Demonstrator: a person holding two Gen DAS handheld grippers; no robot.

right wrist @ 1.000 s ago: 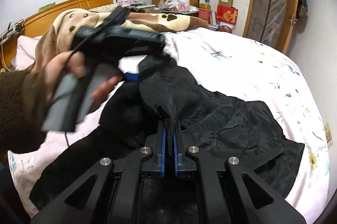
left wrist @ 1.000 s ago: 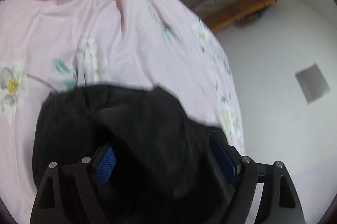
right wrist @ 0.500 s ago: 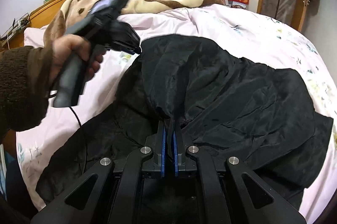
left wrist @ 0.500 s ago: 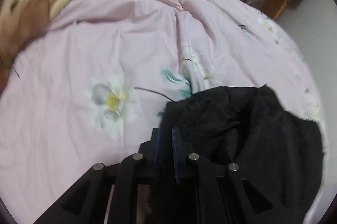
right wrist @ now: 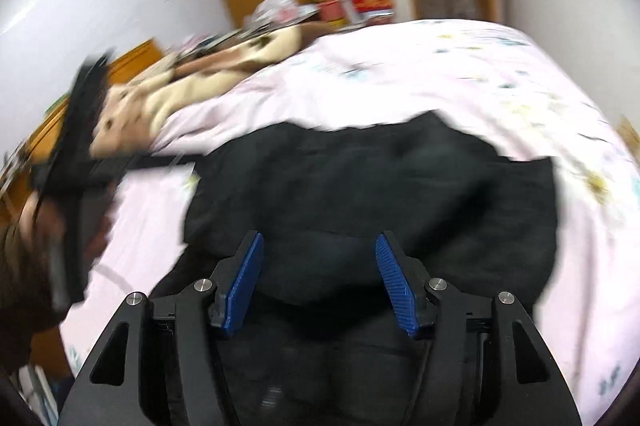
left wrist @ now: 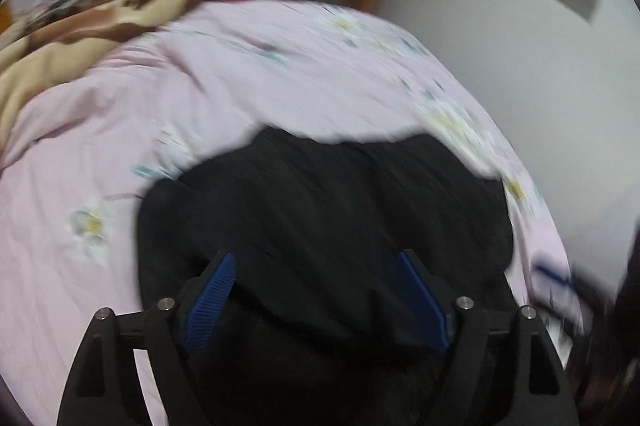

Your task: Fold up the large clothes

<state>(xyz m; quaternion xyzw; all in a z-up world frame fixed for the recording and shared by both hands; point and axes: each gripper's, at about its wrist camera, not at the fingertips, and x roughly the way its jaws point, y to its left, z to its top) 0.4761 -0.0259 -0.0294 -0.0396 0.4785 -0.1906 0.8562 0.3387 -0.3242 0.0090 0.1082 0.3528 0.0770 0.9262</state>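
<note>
Both tools, left tool (left wrist: pixel 316 300) and right tool (right wrist: pixel 320 282), gape apart above the crumpled black fabric garment (right wrist: pixel 372 202), which lies released on the pink floral bed (left wrist: pixel 120 130).

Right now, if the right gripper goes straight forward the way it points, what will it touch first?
Most likely the black garment: it fills the space ahead of the open right gripper. Depth is unclear from this blurred view.

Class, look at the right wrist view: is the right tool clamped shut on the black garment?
No. The right tool stands open, its blue pads spread wide apart above the black garment.
</note>
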